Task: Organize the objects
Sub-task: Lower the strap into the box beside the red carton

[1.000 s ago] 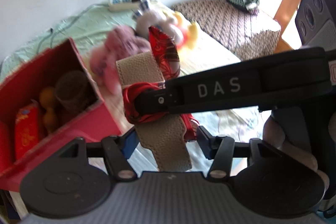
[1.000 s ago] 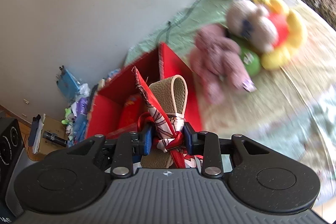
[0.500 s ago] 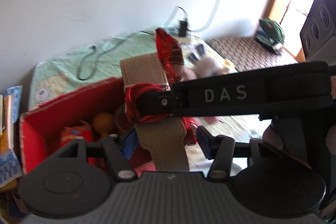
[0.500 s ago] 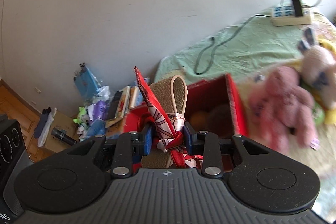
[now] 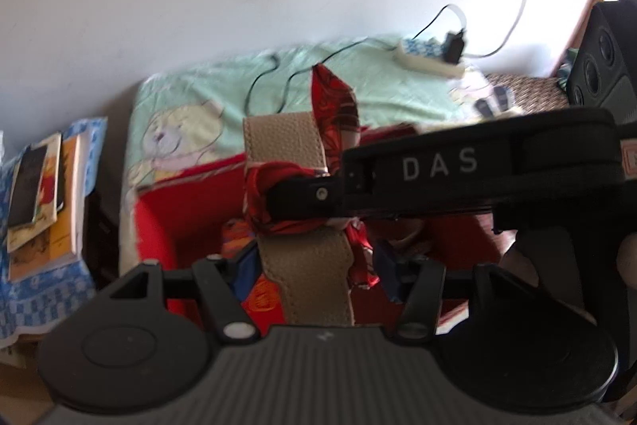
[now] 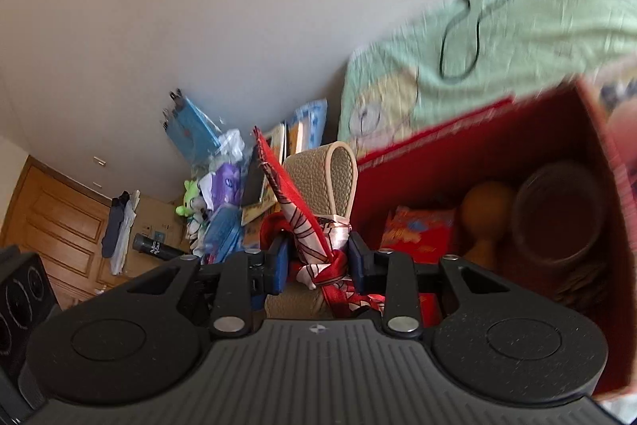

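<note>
Here the right gripper (image 6: 314,261) is clamped on the red patterned scarf (image 6: 318,249) knotted round a beige leather strap (image 6: 326,174), and that strap loop stands up just beside the near-left corner of the red box (image 6: 477,154). The left gripper (image 5: 314,265) has its blue-padded fingers (image 5: 245,263) spread wide, one on each side of the strap (image 5: 306,265), apart from it. Only the left view shows the other gripper from the side, as a black bar marked DAS (image 5: 438,162) crossing above the box (image 5: 191,202) and pinching the scarf knot (image 5: 278,198); it also shows a white power strip (image 5: 426,60) behind the box on the green bedsheet (image 5: 191,94), and stacked books (image 5: 43,194) left of the box. Only the right view looks into the box: a red packet (image 6: 418,230), an orange gourd-shaped object (image 6: 483,210) and a dark round jar (image 6: 557,214) sit inside. It alone shows clutter left of the box, including a green plush toy (image 6: 189,202) and a wooden door (image 6: 59,226).
</note>
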### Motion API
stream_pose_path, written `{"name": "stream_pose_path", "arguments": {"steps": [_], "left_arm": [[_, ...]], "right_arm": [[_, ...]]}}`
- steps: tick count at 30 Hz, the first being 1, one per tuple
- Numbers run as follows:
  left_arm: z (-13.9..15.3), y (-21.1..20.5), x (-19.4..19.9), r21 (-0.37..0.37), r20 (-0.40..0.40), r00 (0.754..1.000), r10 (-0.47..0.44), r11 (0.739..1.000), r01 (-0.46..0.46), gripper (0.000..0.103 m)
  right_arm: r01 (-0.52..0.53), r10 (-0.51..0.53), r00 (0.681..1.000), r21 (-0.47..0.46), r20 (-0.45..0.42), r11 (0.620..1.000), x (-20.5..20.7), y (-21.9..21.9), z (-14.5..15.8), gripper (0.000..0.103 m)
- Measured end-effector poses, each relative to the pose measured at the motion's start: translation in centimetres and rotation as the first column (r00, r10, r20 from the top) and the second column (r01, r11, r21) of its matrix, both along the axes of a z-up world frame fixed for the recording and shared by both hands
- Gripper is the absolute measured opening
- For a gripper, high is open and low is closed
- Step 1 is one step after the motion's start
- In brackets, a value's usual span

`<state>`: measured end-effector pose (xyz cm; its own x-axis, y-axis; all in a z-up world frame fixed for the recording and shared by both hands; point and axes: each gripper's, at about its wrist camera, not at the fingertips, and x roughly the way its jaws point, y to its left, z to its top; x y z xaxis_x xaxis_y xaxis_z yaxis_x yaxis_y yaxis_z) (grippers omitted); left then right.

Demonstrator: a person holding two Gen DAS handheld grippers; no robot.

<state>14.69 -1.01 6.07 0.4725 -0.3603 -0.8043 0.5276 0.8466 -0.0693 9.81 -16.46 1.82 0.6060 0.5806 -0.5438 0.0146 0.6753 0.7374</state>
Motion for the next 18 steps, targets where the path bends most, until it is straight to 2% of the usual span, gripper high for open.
{"name": "stream_pose_path", "arguments": {"steps": [4,11,18], "left_arm": [[-1.9,1.8,2.3,0.038,-0.043,0.999,0.025,0.999,-0.023,0.056],[-4.6,4.4,4.9,0.103,-0.100,0.993,0.066,0.993,-0.056,0.056],[-5.7,5.3,6.1,0.120,-0.128,0.990,0.066,0.991,-0.051,0.053]], "right_arm": [[-0.017,0.022,0.995,0.052,-0.099,0.998,2.3,1.7,-2.2,0.033],[0.003,0.039,0.965,0.162,-0.259,0.987,5.3,3.4,-5.8,0.032],[0.009,0.046,0.947,0.168,-0.317,0.986,6.7,4.0,-7.0,0.032]]}}
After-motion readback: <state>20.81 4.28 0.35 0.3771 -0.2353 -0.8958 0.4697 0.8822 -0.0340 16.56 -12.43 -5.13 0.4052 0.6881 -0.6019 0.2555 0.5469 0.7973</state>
